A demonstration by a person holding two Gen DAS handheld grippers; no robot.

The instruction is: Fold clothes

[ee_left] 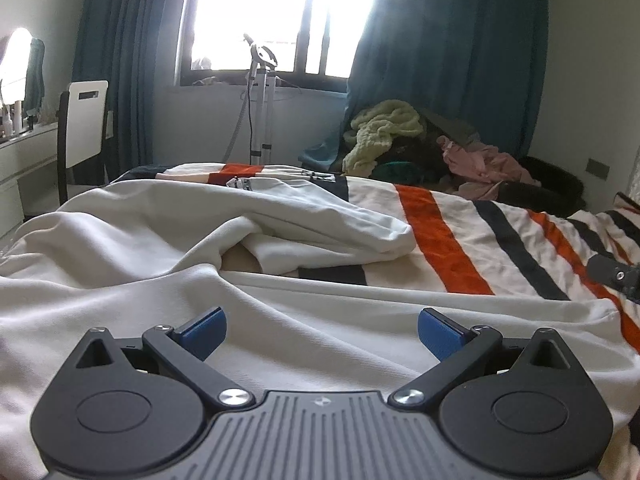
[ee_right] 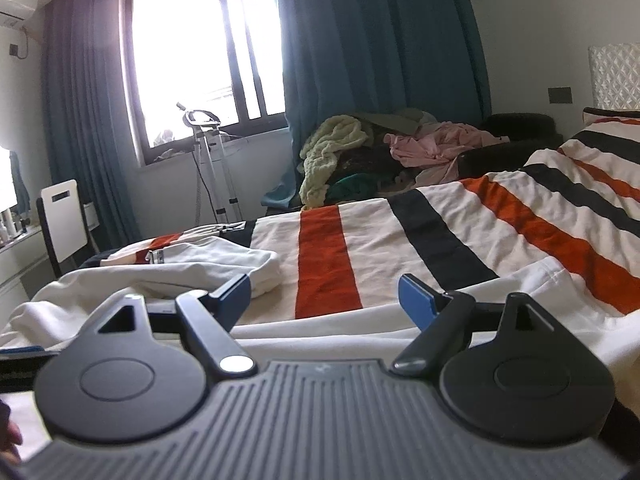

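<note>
Low over the shirt [ee_left: 120, 248], spread on the bed [ee_left: 460, 240] for folding. Left gripper [ee_left: 322, 332] and right gripper [ee_right: 324, 300] both apart, empty, poised near the hem.

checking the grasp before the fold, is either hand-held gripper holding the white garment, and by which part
Nothing is held. The left hand-held gripper and right hand-held gripper both stand open over the white garment, pads apart.

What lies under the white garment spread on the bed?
The white garment lies on a cream blanket with orange and black stripes, visible beside it. Anything else beneath is covered.
</note>
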